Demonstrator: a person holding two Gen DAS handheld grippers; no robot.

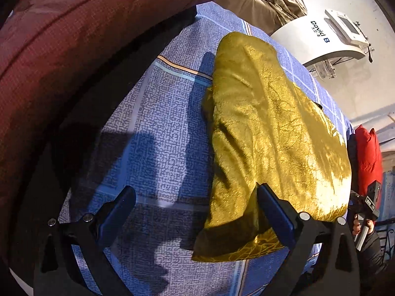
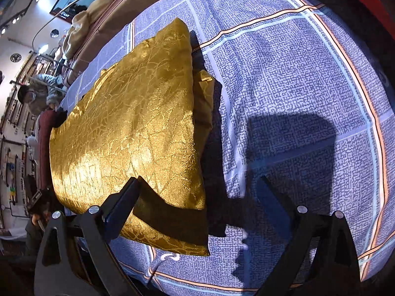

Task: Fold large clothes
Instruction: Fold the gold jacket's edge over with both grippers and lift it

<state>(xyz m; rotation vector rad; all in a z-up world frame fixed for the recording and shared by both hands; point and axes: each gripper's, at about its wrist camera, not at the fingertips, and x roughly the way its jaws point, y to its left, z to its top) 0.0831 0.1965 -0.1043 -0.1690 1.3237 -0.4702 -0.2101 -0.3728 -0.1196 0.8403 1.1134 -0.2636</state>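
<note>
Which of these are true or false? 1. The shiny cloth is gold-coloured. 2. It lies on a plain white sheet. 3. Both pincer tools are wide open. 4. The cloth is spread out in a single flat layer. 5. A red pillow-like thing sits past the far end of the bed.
1. True: the gold cloth shimmers yellow-gold.
2. False: it lies on a blue patterned bedsheet with orange and pale stripes.
3. True: the left gripper and right gripper both have their fingers spread apart.
4. False: it is folded, with layers showing along its edge.
5. True: a red cushion shows there.
</note>
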